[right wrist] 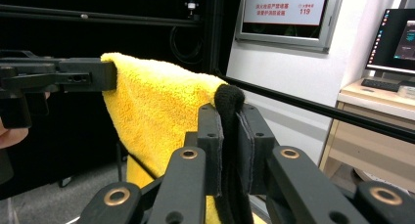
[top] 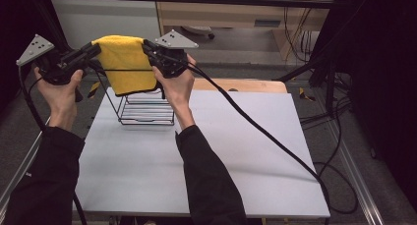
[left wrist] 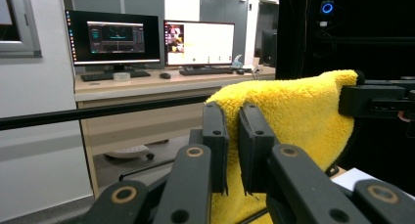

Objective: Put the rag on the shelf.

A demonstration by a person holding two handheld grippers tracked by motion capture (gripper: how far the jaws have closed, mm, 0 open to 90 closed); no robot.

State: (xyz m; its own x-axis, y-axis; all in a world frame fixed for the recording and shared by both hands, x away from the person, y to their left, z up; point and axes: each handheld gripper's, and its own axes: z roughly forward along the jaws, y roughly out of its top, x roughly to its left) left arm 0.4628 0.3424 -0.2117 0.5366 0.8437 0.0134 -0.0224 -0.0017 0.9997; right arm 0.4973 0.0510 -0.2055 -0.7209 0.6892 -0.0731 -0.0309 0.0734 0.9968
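Above the far left part of the counter point(top: 236, 151), a yellow towel point(top: 129, 63) is held up in the air, stretched between the two grippers and hanging down in front of a black wire rack point(top: 146, 109). The rack stands on the counter near its far left corner, and the towel's lower edge drapes over the rack's top. The left gripper point(top: 93, 50), held in the person's left hand point(top: 61, 90), has its jaws closed on the towel's left top corner; in the left gripper view that gripper point(left wrist: 234, 136) shows only a narrow gap between its jaws, with yellow pile pinched between them. The right gripper point(top: 147, 49), held in the right hand point(top: 177, 85), grips the towel's right top corner; in the right gripper view this gripper point(right wrist: 230, 131) has its jaws close together on a dark edge or fold of the cloth point(right wrist: 230, 99), with the yellow towel point(right wrist: 156, 111) spreading away toward the other gripper point(right wrist: 73, 77). Both grippers carry grey three-cornered plates, and a thick black cable point(top: 265, 136) trails from the right gripper across the counter to its near right corner. Black sleeves cover both forearms. Beyond the counter, the left gripper view shows a desk with two lit monitors point(left wrist: 156, 40) and keyboards.
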